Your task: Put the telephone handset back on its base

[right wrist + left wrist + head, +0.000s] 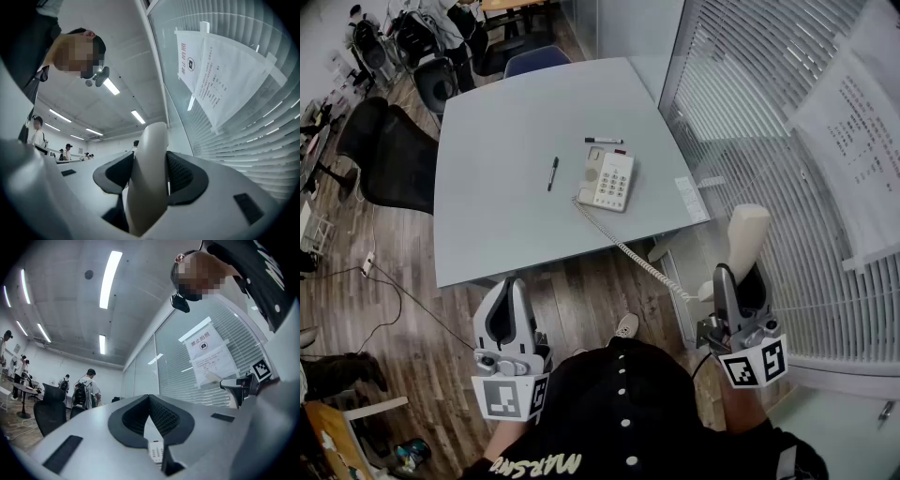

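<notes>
— Grey table [506,216] carries the base [611,180]; where's the handset [747,232]?
— Cream, upright, clamped in the right gripper [741,277], off the table by the blinds [787,141]. Its lower end hides behind the jaws. Left gripper [508,305]: tips together, empty.

Bright ceiling strip lights [111,277]; fisheye-warped, dark edges.

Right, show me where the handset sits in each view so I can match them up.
Head view: handset at lower right, standing up in the right gripper.
Left gripper view: small, near the right edge, in front of the blinds.
Right gripper view: dead centre, clamped between the jaws.
Shared landmark: the paper notice on the blinds, visible in all three.
</notes>
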